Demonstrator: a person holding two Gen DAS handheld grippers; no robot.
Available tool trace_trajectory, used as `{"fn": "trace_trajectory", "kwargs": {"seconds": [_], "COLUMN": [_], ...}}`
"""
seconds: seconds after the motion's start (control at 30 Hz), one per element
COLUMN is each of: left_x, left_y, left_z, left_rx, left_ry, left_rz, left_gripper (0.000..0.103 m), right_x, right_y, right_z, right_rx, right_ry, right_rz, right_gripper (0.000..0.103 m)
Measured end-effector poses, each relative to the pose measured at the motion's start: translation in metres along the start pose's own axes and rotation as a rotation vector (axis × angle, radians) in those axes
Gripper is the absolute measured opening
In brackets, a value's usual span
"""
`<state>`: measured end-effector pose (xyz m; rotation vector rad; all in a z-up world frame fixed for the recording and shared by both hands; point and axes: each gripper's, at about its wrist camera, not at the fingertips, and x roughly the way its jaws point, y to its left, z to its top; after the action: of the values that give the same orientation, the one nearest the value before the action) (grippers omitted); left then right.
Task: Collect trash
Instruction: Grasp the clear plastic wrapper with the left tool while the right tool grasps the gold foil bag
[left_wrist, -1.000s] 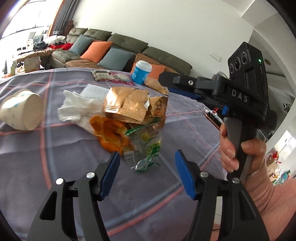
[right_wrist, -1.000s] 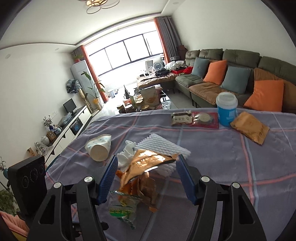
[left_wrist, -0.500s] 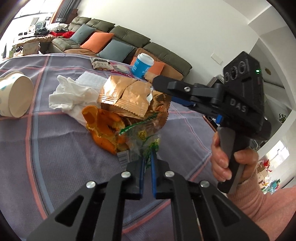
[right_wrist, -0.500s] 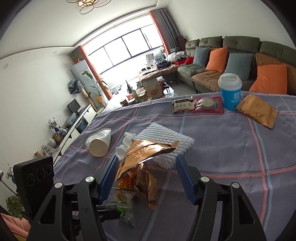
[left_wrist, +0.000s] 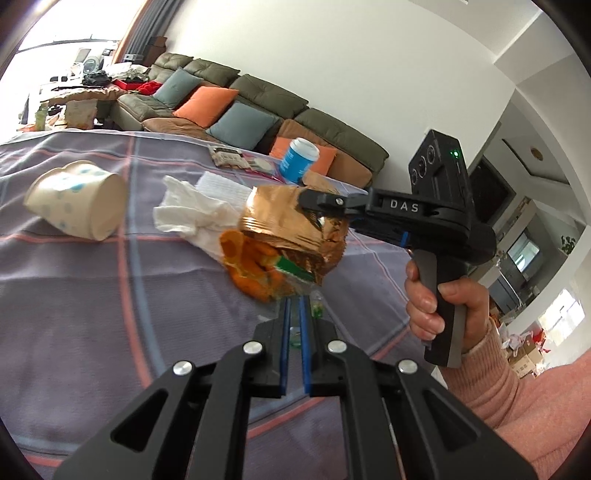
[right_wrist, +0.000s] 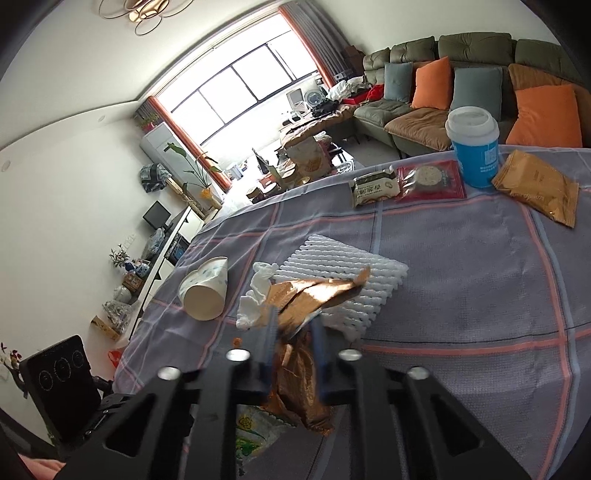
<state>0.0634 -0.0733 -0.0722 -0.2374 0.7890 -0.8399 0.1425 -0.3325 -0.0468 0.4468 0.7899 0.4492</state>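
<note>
A pile of trash lies on the purple checked tablecloth (left_wrist: 92, 295): a copper foil wrapper (left_wrist: 291, 225), orange peel (left_wrist: 251, 269), a clear green-printed plastic bag (right_wrist: 255, 435) and a crumpled white tissue (left_wrist: 195, 218). My left gripper (left_wrist: 294, 306) is shut on the edge of the plastic bag. My right gripper (right_wrist: 293, 328) is shut on the copper foil wrapper (right_wrist: 314, 295), seen from the side in the left wrist view (left_wrist: 317, 201). A tipped paper cup (left_wrist: 77, 203) lies to the left.
White foam netting (right_wrist: 343, 280) lies behind the pile. At the far side stand a blue lidded cup (right_wrist: 474, 147), a brown packet (right_wrist: 535, 184) and two snack packs (right_wrist: 406, 182). A sofa with cushions (right_wrist: 461, 88) is beyond the table.
My left gripper closed on the plastic bag a moment ago and stays shut. My right gripper, open before, has closed on the copper foil wrapper.
</note>
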Motion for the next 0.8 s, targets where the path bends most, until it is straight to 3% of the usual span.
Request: {"fn": "trace_trajectory", "kwargs": {"seconds": [0.13, 0.2, 0.27, 0.43, 0.53, 0.57, 0.67, 0.8], "left_x": [0.001, 0.007, 0.017, 0.035, 0.043, 0.044, 0.045, 0.038], "left_y": [0.006, 0.002, -0.001, -0.007, -0.008, -0.008, -0.006, -0.006], "left_z": [-0.001, -0.001, 0.000, 0.002, 0.004, 0.004, 0.004, 0.004], "left_rx": [-0.023, 0.003, 0.016, 0.037, 0.040, 0.042, 0.037, 0.049], "left_ry": [0.020, 0.035, 0.053, 0.085, 0.105, 0.108, 0.110, 0.091], "left_rz": [-0.027, -0.018, -0.017, -0.008, 0.017, 0.021, 0.022, 0.028], "left_gripper": [0.008, 0.016, 0.032, 0.035, 0.031, 0.019, 0.007, 0.006], "right_x": [-0.006, -0.011, -0.016, -0.024, -0.027, -0.028, -0.027, -0.026], "right_y": [0.004, 0.007, 0.010, 0.014, 0.015, 0.016, 0.016, 0.018], "right_z": [-0.001, -0.001, 0.000, 0.001, 0.003, 0.004, 0.005, 0.009], "right_rx": [-0.011, -0.021, -0.035, -0.055, -0.065, -0.065, -0.070, -0.077], "right_ry": [-0.022, -0.037, -0.051, -0.078, -0.085, -0.089, -0.089, -0.083], "right_rz": [0.015, 0.021, 0.027, 0.051, 0.058, 0.059, 0.063, 0.066], "right_gripper": [0.006, 0.004, 0.004, 0.004, 0.004, 0.004, 0.004, 0.004]}}
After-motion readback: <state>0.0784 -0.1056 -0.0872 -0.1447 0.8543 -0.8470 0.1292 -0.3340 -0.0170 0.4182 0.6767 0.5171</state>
